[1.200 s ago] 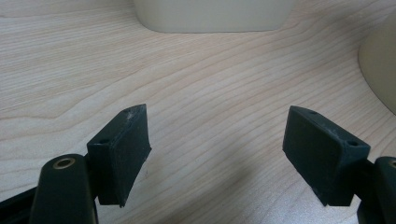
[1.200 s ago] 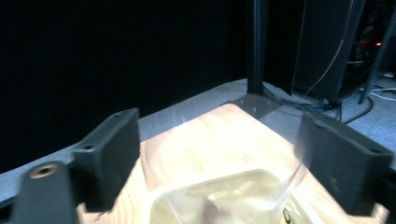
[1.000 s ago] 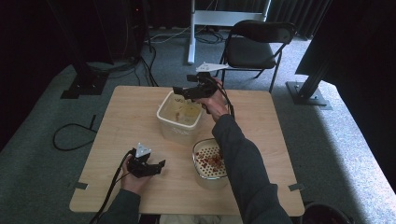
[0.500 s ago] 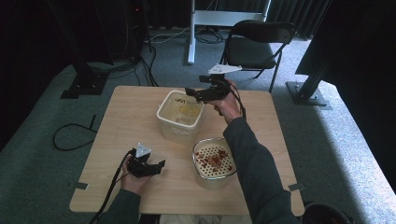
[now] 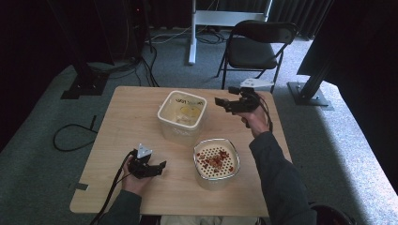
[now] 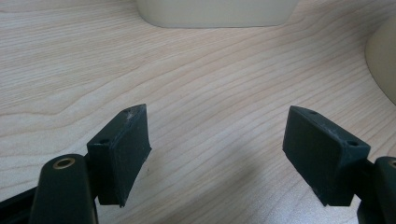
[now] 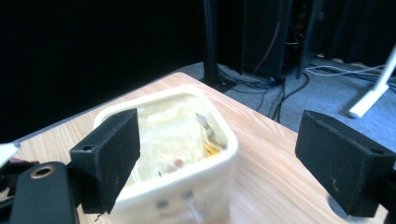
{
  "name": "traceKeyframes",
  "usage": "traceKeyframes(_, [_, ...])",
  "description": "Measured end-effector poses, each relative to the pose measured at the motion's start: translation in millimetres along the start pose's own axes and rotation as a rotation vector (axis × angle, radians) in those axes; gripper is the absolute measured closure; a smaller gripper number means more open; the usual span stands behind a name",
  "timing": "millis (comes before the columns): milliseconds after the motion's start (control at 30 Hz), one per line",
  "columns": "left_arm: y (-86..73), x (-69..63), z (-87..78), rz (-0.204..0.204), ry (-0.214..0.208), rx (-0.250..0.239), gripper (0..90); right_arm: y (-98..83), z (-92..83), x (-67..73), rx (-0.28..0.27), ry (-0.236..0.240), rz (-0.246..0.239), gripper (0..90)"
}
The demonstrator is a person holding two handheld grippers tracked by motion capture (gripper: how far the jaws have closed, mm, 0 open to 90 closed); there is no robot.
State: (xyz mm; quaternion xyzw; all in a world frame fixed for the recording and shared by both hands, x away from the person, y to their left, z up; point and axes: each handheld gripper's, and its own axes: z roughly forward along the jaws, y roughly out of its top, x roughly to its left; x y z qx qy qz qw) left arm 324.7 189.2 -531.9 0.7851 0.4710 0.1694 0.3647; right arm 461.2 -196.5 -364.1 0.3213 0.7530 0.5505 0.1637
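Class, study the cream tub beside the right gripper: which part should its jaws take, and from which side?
Probably the tub's near wall at the rim, from the right gripper's side: it stands upright and open-topped, so one jaw could go inside and one outside. The open jaws look too narrow to span it.

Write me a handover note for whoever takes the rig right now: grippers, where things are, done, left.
Left gripper: open, empty, resting low on the table near the front edge.
Right gripper: open, empty, held above the table just right of the tall tub, jaws pointing at it.
Tall tub: mid-table, lid off, yellowish contents inside.
Strainer tub: in front of the tall tub, reddish bits lying on its holed insert.
Done: nothing is gripped; bits sit on the strainer.
Left: probably grasping the tall tub with the right gripper; purpose unclear.
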Motion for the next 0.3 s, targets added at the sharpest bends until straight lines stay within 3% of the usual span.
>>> traceKeyframes(167, [-0.2, 0.0, 1.1, 0.000, 0.001, 0.004, 23.5, -26.5, -19.6, -16.9, 0.000, -0.040, 0.061, 13.8])
traceKeyframes(300, [-0.3, 0.6, 1.0, -0.006, 0.003, 0.003, 23.5, -51.2, -28.1, -24.4, 0.050, -0.085, 0.069, 15.5])
